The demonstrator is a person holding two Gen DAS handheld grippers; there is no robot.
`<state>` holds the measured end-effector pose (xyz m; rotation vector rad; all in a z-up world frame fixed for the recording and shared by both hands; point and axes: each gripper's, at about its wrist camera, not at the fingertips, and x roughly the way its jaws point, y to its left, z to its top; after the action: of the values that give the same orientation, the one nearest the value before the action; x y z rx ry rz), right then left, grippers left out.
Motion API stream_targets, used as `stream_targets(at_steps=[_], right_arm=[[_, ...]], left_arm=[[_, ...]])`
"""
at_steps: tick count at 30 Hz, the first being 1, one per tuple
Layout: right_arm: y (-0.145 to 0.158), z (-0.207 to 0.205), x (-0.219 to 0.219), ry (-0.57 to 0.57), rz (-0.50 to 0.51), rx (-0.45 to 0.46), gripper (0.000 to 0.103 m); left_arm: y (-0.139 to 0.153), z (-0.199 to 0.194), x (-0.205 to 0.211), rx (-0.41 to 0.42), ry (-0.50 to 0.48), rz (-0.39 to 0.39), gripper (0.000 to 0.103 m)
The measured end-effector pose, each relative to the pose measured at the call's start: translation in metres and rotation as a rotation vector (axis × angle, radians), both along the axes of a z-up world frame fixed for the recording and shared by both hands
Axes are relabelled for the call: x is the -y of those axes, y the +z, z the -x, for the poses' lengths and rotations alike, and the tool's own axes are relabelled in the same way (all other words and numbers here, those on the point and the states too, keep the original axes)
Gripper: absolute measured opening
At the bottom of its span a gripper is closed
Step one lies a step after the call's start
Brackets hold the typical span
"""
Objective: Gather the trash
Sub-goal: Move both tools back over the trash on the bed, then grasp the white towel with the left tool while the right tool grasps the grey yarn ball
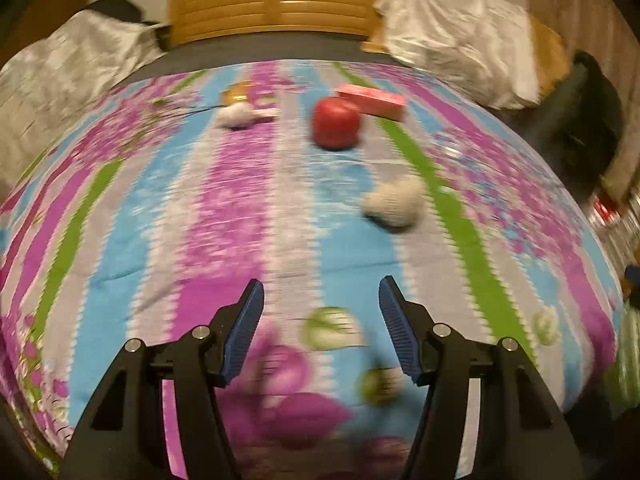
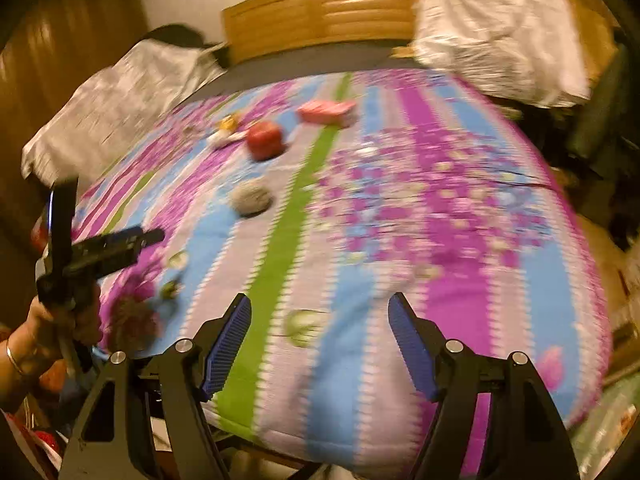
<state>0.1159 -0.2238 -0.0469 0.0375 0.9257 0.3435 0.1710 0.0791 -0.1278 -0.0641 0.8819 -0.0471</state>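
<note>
A striped floral bed cover (image 1: 224,208) carries the items. A crumpled white paper ball (image 1: 394,200) (image 2: 251,198) lies mid-bed. Farther back are a red apple (image 1: 335,122) (image 2: 265,140), a pink box (image 1: 374,100) (image 2: 328,112), a smaller white wad (image 1: 240,114) (image 2: 224,138) and a golden-yellow piece (image 1: 238,92) (image 2: 229,122). My left gripper (image 1: 321,280) is open over the near part of the cover, holding nothing. The right gripper (image 2: 320,296) is open above the bed's near edge, also holding nothing. In the right wrist view a hand (image 2: 36,332) holds the left gripper (image 2: 114,208) at the far left. Both views are blurred.
A wooden headboard (image 1: 276,4) stands at the far end. Crumpled white bedding lies at the back left (image 1: 68,64) and back right (image 1: 460,40). A dark object (image 1: 588,120) sits off the bed's right side, and clutter (image 2: 600,420) lies on the floor to the right.
</note>
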Motion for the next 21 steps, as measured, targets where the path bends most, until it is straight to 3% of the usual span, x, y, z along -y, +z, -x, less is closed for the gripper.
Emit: stream_targets(at_steps=[6,12,16,21], right_arm=[[-0.021,-0.022,-0.050,0.083,-0.028,-0.051,0.072],[-0.032,-0.048,-0.076,0.117,-0.034,-0.055,0.072],[-0.036,-0.061,-0.083,0.114,-0.044,-0.057,0.072],[-0.043,-0.084,-0.096,0.108,-0.036,-0.026,0.072]], left_arm=[[-0.003,-0.011,-0.044,-0.002,0.064,0.006,0.057],[0.011,-0.052,-0.072,0.048,0.086,-0.025,0.057],[0.020,-0.074,-0.081,0.081,0.069,-0.036,0.057],[0.013,-0.117,-0.083,0.058,-0.017,-0.065,0.057]])
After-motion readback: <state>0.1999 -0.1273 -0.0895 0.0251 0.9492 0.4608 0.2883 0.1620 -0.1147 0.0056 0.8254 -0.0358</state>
